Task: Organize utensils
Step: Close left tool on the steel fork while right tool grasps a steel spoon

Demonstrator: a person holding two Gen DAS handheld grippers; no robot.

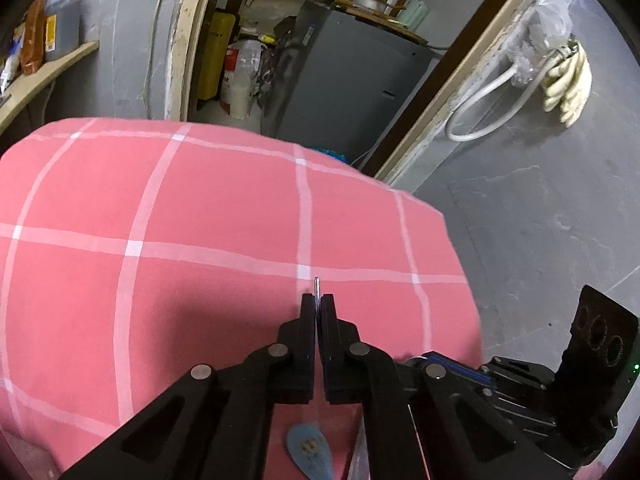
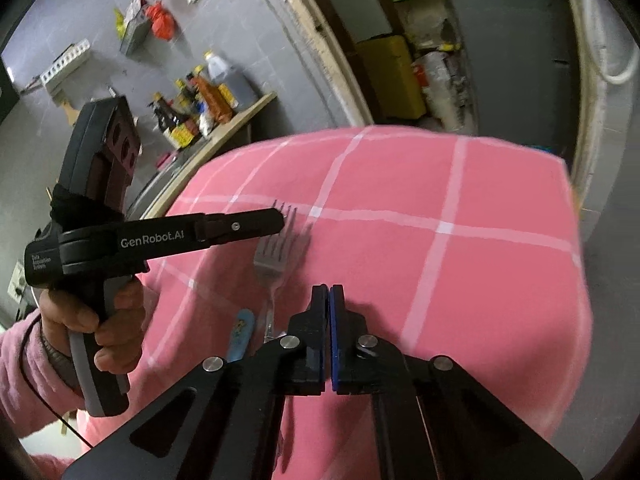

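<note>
Fork (image 2: 276, 256) pinched in left tool (image 1: 318, 300), right tool (image 2: 328, 292) closed on blue strip, pink cloth (image 2: 460, 280) bare to far edge.

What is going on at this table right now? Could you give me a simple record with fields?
surface: pink checked cloth
left gripper: shut on the fork, near its tines
right gripper: shut, nothing visible between its fingers
blue-handled utensil: beside the fork's handle, its other end hidden
hand: in a pink sleeve, gripping the left gripper's handle
background: bottles on a shelf
</note>
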